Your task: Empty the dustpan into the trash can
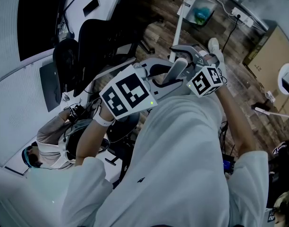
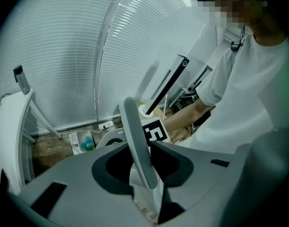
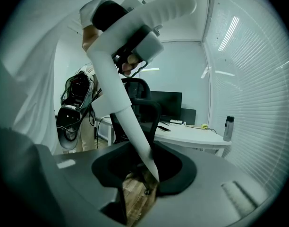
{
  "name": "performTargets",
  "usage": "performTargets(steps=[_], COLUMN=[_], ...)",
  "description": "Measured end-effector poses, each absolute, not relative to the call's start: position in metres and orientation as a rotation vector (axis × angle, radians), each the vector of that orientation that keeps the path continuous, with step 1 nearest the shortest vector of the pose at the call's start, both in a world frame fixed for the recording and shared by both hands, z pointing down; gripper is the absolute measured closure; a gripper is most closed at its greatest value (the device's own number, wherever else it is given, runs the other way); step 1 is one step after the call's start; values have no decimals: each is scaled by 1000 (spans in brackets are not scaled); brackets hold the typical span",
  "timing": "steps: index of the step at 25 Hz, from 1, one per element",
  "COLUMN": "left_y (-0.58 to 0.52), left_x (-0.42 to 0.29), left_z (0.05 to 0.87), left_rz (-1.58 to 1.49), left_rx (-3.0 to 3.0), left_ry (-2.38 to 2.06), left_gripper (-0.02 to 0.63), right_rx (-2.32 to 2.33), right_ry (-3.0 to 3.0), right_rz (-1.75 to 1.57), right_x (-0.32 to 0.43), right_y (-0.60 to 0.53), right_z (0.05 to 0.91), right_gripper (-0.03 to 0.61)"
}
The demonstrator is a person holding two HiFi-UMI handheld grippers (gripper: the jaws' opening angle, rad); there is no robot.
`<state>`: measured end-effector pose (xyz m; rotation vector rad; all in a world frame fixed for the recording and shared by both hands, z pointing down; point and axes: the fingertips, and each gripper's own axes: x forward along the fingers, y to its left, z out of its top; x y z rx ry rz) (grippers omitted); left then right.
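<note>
Left tongs point(image 2: 144, 174) clenched on the broad part of the dustpan handle point(image 2: 135, 136), right tongs point(image 3: 144, 174) closed round its tapered tip, pan out of sight, trash can point(image 1: 209, 6) well ahead on the floor point(image 1: 229, 56); probably light, stiff, slick plastic, best gripped firmly at the broad part.

The person's white shirt point(image 1: 182, 169) fills the lower half of the head view and hides whatever lies beneath, and the marker cubes point(image 1: 128, 96) hide where the left claw point(image 2: 147, 178) and right claw point(image 3: 144, 181) meet the handle point(image 1: 175, 72). In each claw view the handle's end disappears behind the claw's body, and what it belongs to cannot be told. The teal lump point(image 1: 200, 16) in the white container point(image 1: 191, 1) is too small to identify; a seated person point(image 1: 50, 138) is partly hidden behind the left forearm point(image 1: 90, 141)
</note>
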<state>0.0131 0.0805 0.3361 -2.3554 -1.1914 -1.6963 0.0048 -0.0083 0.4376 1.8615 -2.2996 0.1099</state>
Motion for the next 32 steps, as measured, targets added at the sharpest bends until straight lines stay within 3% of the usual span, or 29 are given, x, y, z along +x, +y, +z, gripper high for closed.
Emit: performTargets(steps=[32], left_y=[49], left_x=[43], left_z=[319], left_rz=[-1586], left_rx=[-2439], left_ry=[-1040], left_gripper=[522], right_rx=[1866], right_ry=[-2251], right_rz=[-15], right_x=[33], right_y=[-48], right_z=[415], right_gripper=[450])
